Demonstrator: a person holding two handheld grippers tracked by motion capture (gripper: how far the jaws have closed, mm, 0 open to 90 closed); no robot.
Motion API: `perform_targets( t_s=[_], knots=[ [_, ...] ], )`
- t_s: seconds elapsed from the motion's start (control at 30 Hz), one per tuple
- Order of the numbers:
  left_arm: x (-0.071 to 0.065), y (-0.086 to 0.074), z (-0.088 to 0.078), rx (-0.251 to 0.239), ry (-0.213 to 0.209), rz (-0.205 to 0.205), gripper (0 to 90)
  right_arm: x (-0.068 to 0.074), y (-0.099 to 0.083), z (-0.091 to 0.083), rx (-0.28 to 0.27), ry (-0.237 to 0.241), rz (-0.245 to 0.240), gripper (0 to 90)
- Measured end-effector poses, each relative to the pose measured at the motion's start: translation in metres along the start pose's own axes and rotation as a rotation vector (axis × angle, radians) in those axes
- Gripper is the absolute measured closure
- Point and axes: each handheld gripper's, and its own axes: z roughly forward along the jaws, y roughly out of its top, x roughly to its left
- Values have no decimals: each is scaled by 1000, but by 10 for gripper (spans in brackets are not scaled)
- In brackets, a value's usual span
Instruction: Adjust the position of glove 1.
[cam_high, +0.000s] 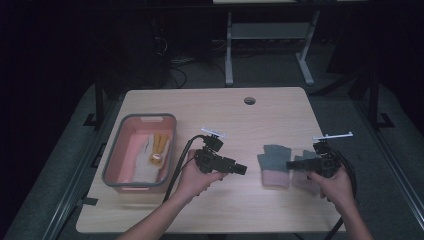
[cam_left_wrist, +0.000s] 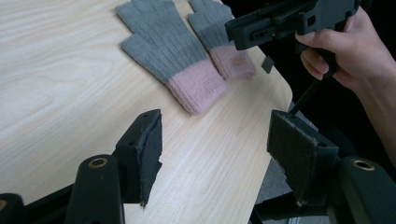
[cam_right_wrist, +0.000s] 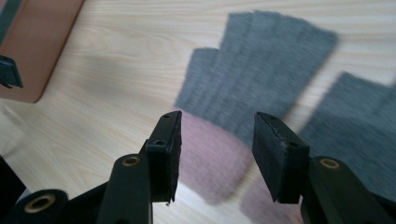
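While level, right gripper (cam_high: 289, 164) over glove (cam_high: 274, 159)

A light wooden table (cam_high: 210, 107) with rounded corners and a round cable hole (cam_high: 249, 100) carries a grey-rimmed pink plastic tub (cam_high: 115, 160) at its left and two grey knitted gloves with pink cuffs (cam_high: 275, 165) lying flat, side by side, at its right.
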Motion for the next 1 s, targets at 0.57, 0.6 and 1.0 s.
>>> perform_targets(
  t_s=[0.57,0.6,1.0],
  knots=[
    [-3,-1,22,23,-7,12,341,-30,-15,-13,0,-135,38,526],
    [-3,-1,22,23,-7,12,339,-30,-15,-13,0,-135,38,526],
    [-2,-2,28,35,-14,14,334,-39,-15,-11,14,-259,17,525]
  ],
)
